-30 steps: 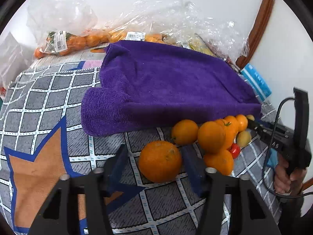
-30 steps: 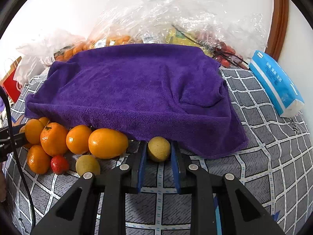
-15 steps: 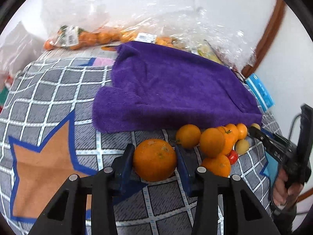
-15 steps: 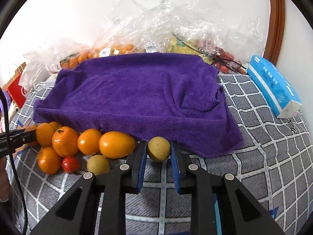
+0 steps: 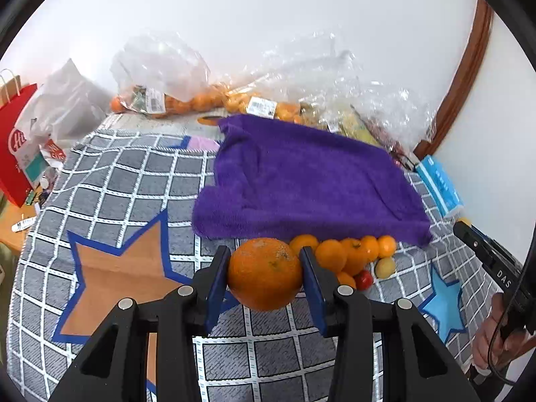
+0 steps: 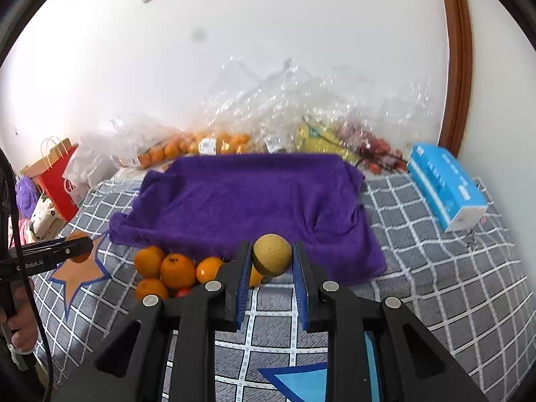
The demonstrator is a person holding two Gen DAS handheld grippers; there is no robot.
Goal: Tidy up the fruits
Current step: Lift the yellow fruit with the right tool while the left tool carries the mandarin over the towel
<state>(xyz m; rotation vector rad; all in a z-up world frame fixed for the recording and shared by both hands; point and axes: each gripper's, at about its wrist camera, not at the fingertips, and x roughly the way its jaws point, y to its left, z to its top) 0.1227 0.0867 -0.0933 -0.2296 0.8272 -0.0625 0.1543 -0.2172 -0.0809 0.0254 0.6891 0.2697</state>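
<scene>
Compared with a second ago: both fruits are now sitting clear of the checked cloth instead of resting on it, and both views are taking in more wall and more of the room.

Left hand-held gripper (image 5: 264,274): blue pads are clamping the large orange (image 5: 265,274) on both sides; the fruit is hanging above the grey checked cloth (image 5: 134,181), at 12 o'clock from the gripper body. A second ago the pads were standing apart with the orange lying between them on the cloth.

Right hand-held gripper (image 6: 272,258): pads are pressing on the small yellow-brown fruit (image 6: 272,258), as before, now raised off the cloth.

Remaining fruit pile (image 5: 351,258) is lying on the cloth at 2 o'clock from the held orange in the left wrist view, touching the near edge of the purple towel (image 5: 308,181): several oranges, one small red fruit, one pale yellow one. In the right wrist view the same pile is sitting at 9 o'clock from the held fruit.

Surface and room, left to right: red paper bag (image 5: 15,140) at 9 o'clock; orange star patch (image 5: 117,268) with blue border on the cloth; clear plastic bags of oranges (image 5: 187,100) along the white wall at 12 o'clock; purple towel draped over something box-shaped; blue tissue pack (image 6: 447,187) at 3 o'clock; brown wooden door frame (image 6: 457,60) behind it.
</scene>
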